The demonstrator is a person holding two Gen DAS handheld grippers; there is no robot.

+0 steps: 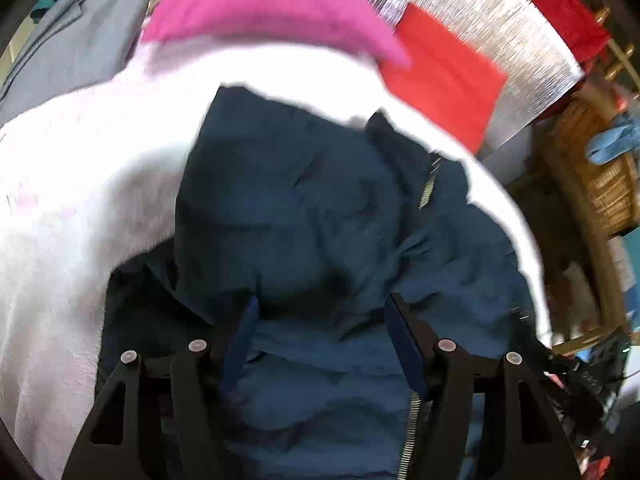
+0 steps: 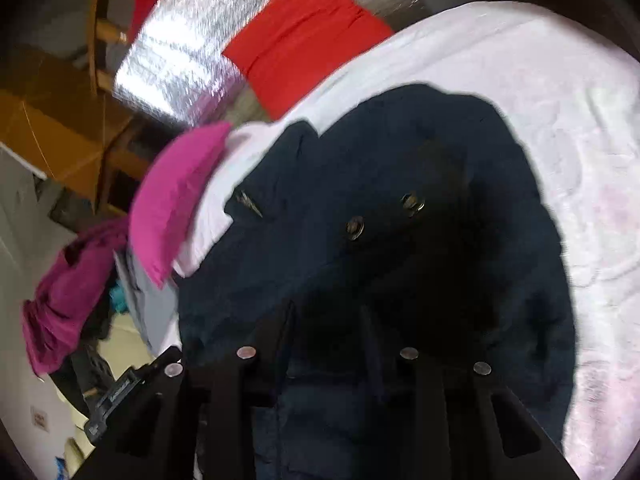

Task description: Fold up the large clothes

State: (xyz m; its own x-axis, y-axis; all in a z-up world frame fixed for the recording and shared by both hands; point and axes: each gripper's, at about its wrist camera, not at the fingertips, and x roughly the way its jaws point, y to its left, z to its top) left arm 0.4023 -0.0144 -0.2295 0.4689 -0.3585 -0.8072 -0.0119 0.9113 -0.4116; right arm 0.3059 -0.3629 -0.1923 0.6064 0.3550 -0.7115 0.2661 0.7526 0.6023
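Pink cushion crowds white bedding beyond jacket.

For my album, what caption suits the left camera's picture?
Open left gripper poised over a crumpled navy jacket on a white blanket.

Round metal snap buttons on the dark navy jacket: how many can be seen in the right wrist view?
2. One round metal snap button sits near the middle of the dark navy jacket; the other snap button lies just up and right of it. Folds may hide more.

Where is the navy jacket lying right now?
The navy jacket fills the centre of both wrist views, crumpled on the white blanket, directly under the left tongs, with the pink cloth and the red cloth beyond it.
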